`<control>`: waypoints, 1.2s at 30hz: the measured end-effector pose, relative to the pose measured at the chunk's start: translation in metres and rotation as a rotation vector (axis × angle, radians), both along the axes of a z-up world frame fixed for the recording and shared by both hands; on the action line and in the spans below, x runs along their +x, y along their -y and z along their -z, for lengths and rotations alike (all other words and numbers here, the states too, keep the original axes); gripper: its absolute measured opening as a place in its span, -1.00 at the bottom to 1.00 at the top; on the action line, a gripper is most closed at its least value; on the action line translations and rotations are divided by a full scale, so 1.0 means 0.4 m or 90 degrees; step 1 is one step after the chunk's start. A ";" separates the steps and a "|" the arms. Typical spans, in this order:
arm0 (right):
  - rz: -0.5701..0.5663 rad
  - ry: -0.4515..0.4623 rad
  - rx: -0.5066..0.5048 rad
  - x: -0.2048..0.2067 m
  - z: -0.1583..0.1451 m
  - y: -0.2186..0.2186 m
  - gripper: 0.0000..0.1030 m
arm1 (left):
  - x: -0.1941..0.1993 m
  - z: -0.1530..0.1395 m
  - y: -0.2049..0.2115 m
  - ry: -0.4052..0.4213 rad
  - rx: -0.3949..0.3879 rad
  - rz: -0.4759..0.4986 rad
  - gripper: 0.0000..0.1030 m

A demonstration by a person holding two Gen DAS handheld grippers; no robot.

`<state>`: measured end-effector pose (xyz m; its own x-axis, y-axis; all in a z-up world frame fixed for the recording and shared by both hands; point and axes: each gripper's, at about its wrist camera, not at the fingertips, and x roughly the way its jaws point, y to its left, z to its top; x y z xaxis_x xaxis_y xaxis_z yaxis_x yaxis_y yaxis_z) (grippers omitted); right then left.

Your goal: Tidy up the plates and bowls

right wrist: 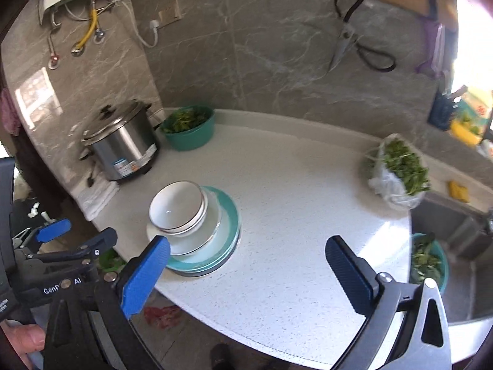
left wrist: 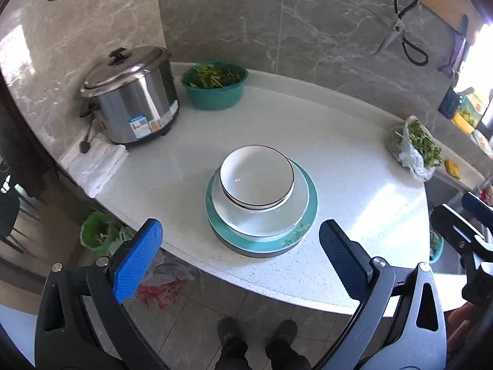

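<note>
One stack of dishes stands on the white counter (left wrist: 354, 215). Teal plates (left wrist: 311, 212) lie at the bottom, a white plate (left wrist: 262, 222) on them, and white bowls with a dark rim (left wrist: 256, 176) nested on top. My left gripper (left wrist: 240, 246) hangs open just in front of the stack, with nothing between its blue pads. In the right wrist view the same stack, bowls (right wrist: 176, 206) over teal plates (right wrist: 229, 215), lies to the left of my right gripper (right wrist: 246, 265), which is open and holds nothing. The left gripper (right wrist: 52, 231) shows at that view's left edge.
A steel rice cooker (left wrist: 132, 98) and a teal basin of greens (left wrist: 214, 84) stand at the back left. A folded white cloth (left wrist: 95, 166) lies by the cooker. A plastic bag of greens (left wrist: 416, 148) sits at the right, beside a sink (right wrist: 456, 246). Scissors (left wrist: 400, 30) hang on the wall.
</note>
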<state>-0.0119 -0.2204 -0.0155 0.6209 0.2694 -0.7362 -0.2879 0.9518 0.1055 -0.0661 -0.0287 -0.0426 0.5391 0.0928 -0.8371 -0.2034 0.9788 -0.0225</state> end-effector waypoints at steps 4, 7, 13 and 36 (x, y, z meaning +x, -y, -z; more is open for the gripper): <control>0.029 0.011 0.006 -0.025 -0.026 -0.013 1.00 | 0.006 -0.003 -0.009 -0.008 -0.004 0.026 1.00; 0.035 0.021 0.001 -0.032 -0.043 -0.029 1.00 | 0.007 -0.008 -0.014 0.000 -0.009 0.040 1.00; 0.032 0.033 -0.005 -0.025 -0.063 -0.043 1.00 | 0.002 -0.023 -0.030 0.007 0.004 0.014 1.00; 0.039 0.024 -0.042 -0.005 -0.057 -0.012 1.00 | 0.026 -0.017 0.006 0.009 -0.013 -0.010 1.00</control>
<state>-0.0138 -0.2155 0.0074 0.6618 0.1820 -0.7273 -0.2314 0.9723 0.0327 -0.0557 -0.0312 -0.0358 0.5500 0.0838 -0.8309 -0.2180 0.9749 -0.0459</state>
